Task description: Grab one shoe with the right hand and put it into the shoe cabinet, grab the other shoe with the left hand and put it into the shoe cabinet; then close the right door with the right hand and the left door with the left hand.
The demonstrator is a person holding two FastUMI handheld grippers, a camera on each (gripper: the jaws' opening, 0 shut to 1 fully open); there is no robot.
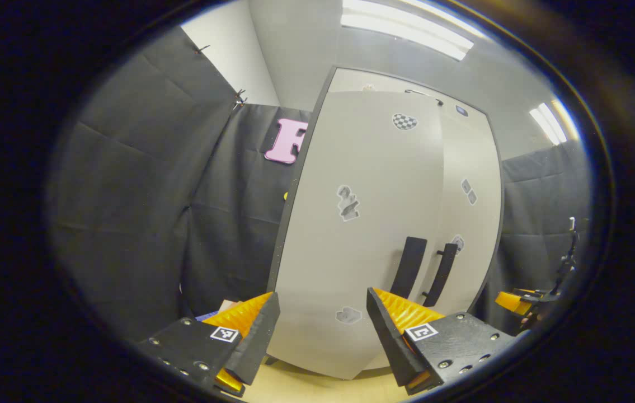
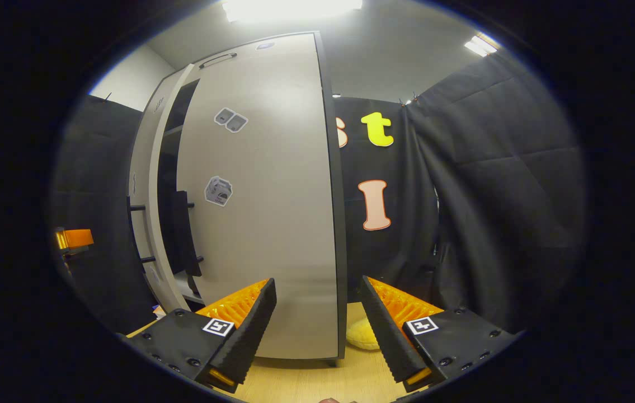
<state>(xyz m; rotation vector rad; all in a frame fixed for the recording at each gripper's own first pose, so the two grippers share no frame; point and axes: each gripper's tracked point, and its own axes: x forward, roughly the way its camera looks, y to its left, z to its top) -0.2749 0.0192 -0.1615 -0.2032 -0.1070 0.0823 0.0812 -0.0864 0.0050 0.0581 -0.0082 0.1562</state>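
The pale grey shoe cabinet (image 1: pixel 351 78) stands right in front of me. In the left gripper view its left door (image 1: pixel 362 252) stands slightly ajar, its edge overlapping the right door (image 1: pixel 471 224), with two dark vertical handles (image 1: pixel 409 268) where they meet. My left gripper (image 1: pixel 321 295) is open and faces the left door low down, nothing between its fingers. In the right gripper view the right door (image 2: pixel 272 212) looks shut, and a dark gap (image 2: pixel 174 184) shows between it and the left door (image 2: pixel 152 235). My right gripper (image 2: pixel 316 282) is open and empty near that door's lower right corner.
Black cloth walls close in on both sides of the cabinet. A yellow soft thing (image 2: pixel 363 336) lies on the light wooden floor (image 2: pixel 317 380) beside the cabinet's right corner. The other gripper shows far off at the edge (image 1: pixel 518 302), (image 2: pixel 74 238).
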